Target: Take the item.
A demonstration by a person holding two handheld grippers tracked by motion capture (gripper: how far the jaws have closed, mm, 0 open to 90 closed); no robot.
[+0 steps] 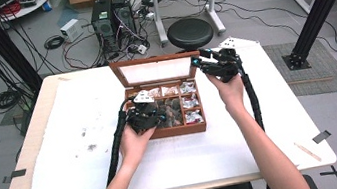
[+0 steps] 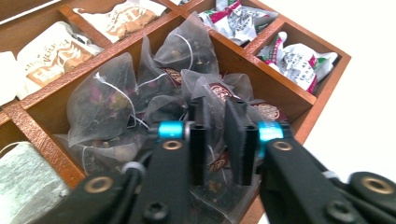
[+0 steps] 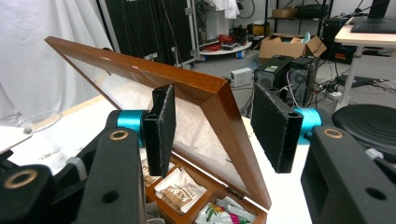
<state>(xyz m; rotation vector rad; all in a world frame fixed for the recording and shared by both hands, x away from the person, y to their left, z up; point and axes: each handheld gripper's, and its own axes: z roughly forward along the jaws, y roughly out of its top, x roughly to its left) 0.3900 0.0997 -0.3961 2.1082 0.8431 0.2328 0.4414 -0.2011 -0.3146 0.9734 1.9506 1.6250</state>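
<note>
While the wooden tea box point(image 1: 165, 106) sits open on the white-covered counter point(image 1: 64, 155), we note the following.

Left gripper point(image 2: 215, 122): we see its jaws drawn close together in the big middle compartment, pinching the clear film of a pyramid tea bag point(image 2: 212, 95); the bag's edge runs between the two black pads.

Pyramid tea bags: we count several in that compartment, translucent, filled with dark dried buds, each with a white string and a small dark red tag; the tag print is too small for us to read.

Paper sachets point(image 2: 49, 53): cream packets with brown printing lie in the compartments beyond; we can make out lettering but cannot read it.

Foil packets point(image 2: 296, 60): white, green and pink wrappers with fine print fill the compartments on the far side; unreadable to us.

Right gripper point(image 3: 212, 121): we see its jaws spread either side of the raised glass-paned lid point(image 3: 187, 100), with the wooden frame edge between them and neither pad pressing on it.
</note>
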